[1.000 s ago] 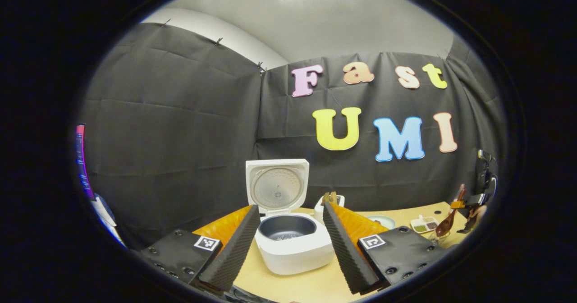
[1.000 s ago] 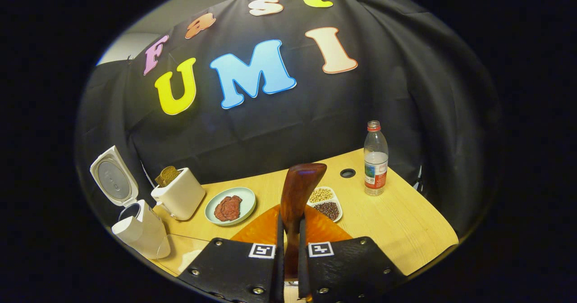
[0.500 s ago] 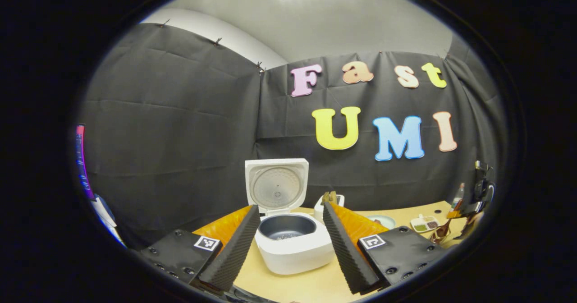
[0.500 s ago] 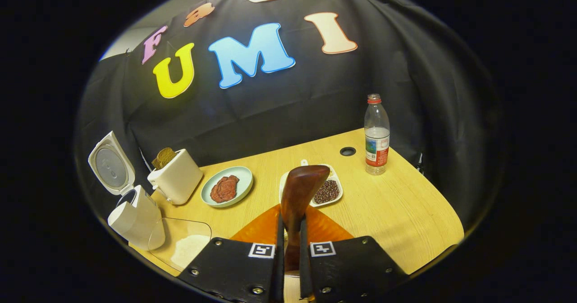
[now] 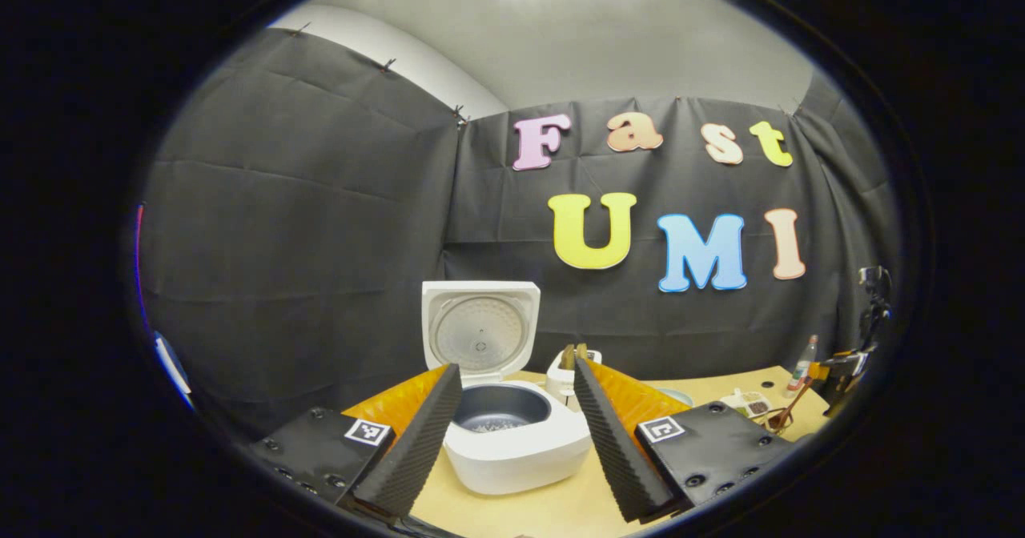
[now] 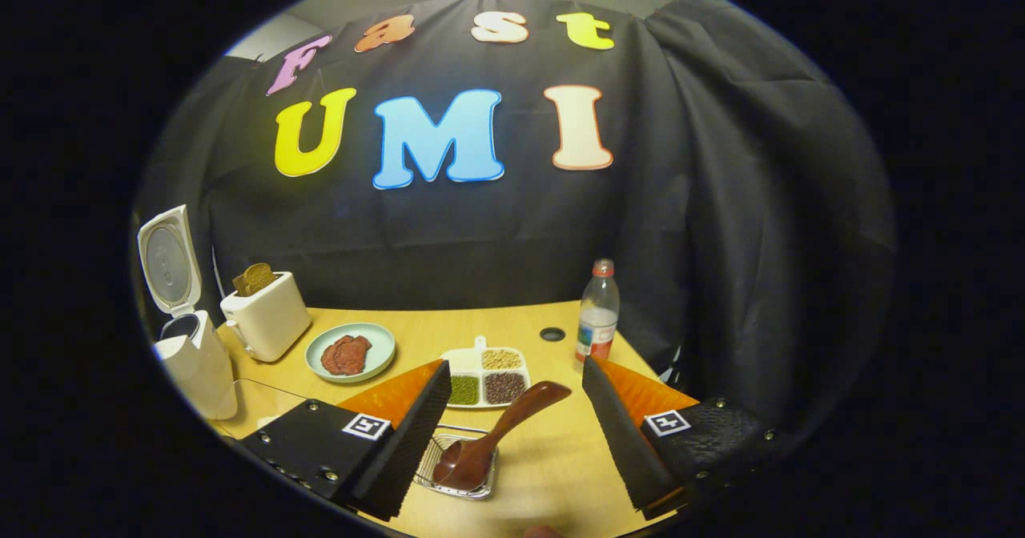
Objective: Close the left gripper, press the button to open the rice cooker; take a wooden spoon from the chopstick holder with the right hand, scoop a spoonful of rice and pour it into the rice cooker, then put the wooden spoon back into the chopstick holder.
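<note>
Right gripper view: wooden spoon lay bowl-down in the wire chopstick holder, handle leaning up-right, between the spread fingers of the right gripper, which gripped nothing. Judged: final step, spoon returned; best to back off straight w/o clipping the handle. Right gripper sat low, angled down at the tabletop. Left gripper was unclenched, level, facing the lid-up rice cooker.

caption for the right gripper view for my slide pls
Open right gripper above the brown wooden spoon resting bowl-down in the wire mesh chopstick holder on the light wooden table.
</note>
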